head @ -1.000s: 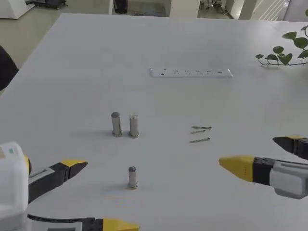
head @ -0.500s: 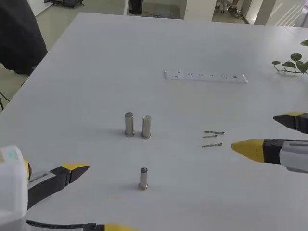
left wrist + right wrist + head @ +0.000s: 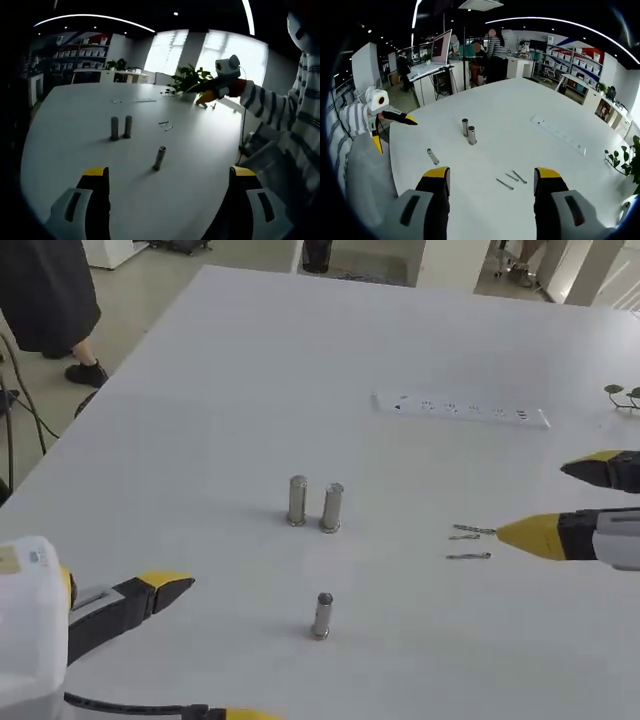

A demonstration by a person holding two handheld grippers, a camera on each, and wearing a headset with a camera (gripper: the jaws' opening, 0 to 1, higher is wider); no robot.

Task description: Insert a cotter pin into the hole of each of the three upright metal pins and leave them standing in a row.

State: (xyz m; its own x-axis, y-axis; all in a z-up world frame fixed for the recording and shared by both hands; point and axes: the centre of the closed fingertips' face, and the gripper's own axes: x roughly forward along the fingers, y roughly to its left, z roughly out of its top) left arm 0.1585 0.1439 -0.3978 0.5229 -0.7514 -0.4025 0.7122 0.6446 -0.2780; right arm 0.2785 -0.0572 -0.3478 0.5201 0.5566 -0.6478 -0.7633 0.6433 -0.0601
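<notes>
Big white counter (image 3: 200, 390) with everything spread out on it. The left tongs (image 3: 220, 648) hover at the near edge, wide apart and holding nothing. The right tongs (image 3: 532, 500) are over on the right side, also spread apart and empty, with the lower tip just beside the cotter pins. A white power strip (image 3: 460, 408) lies further back. Two metal pins (image 3: 297, 501) stand side by side mid-counter, and the third metal pin (image 3: 321, 615) is on its own, closer in. Three cotter pins (image 3: 468, 556) lie flat to the right of them, close together.
</notes>
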